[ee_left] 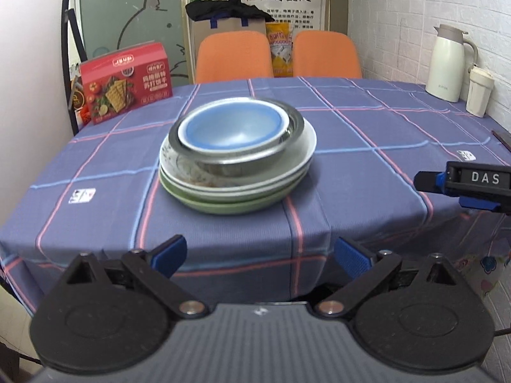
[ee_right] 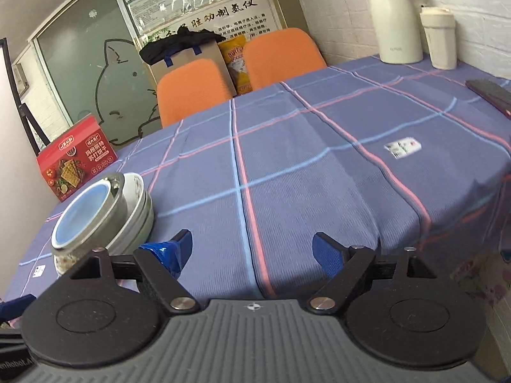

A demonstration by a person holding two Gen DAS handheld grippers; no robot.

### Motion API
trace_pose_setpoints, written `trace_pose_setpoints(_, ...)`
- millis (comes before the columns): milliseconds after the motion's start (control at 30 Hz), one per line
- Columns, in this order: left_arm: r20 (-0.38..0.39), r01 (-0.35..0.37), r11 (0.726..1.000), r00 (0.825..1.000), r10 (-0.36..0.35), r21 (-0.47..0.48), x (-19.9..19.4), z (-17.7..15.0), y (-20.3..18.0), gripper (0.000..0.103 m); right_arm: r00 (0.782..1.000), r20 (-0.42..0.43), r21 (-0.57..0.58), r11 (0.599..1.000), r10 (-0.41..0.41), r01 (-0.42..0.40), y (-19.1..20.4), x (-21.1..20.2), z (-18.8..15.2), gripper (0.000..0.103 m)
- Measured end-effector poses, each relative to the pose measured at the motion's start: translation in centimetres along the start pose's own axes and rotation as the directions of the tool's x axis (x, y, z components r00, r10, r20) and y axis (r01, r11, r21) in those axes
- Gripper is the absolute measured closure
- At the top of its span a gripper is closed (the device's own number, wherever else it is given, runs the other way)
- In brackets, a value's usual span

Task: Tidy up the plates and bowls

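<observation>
While both grippers hang empty, the dish stack waits mid-table.
Left gripper, fingers spread, faces it straight ahead, farther in; right gripper, also released, has it off to its left, so left looks better placed.

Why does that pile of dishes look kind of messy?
The white plate under the steel bowl still has brownish food smears, and the blue bowl sits off-centre, toward the left, inside the steel one. The green plate at the bottom lies flat on the tablecloth. Nothing looks spilled or broken.
</observation>
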State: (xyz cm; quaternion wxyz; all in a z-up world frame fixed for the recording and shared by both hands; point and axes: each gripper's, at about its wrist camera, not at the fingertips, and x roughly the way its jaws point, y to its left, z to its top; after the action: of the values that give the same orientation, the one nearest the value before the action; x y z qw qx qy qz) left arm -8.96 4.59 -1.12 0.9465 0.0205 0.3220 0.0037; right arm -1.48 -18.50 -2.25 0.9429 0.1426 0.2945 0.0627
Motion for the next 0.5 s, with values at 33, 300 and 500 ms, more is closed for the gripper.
trace_pose_setpoints(33,-0.003,0.005,1.000,1.000,-0.005,0.001,0.0,-0.2,0.0,0.004,1.000,-0.015,-0.013,1.000,0.002,-0.002,0.3,0.0,-0.2,0.034)
trace_pose_setpoints(300,-0.017,0.037,0.999,0.999,-0.037,-0.011,0.3,-0.4,0.0,0.004,0.999,-0.023,-0.073,0.996,0.039,-0.040,1.6,-0.6,-0.9,0.033)
trace_pose_setpoints(500,-0.020,0.043,0.998,0.999,-0.044,-0.035,0.6,-0.4,0.2,0.004,0.998,-0.036,-0.066,0.997,0.047,-0.049,1.4,-0.4,-1.1,0.033)
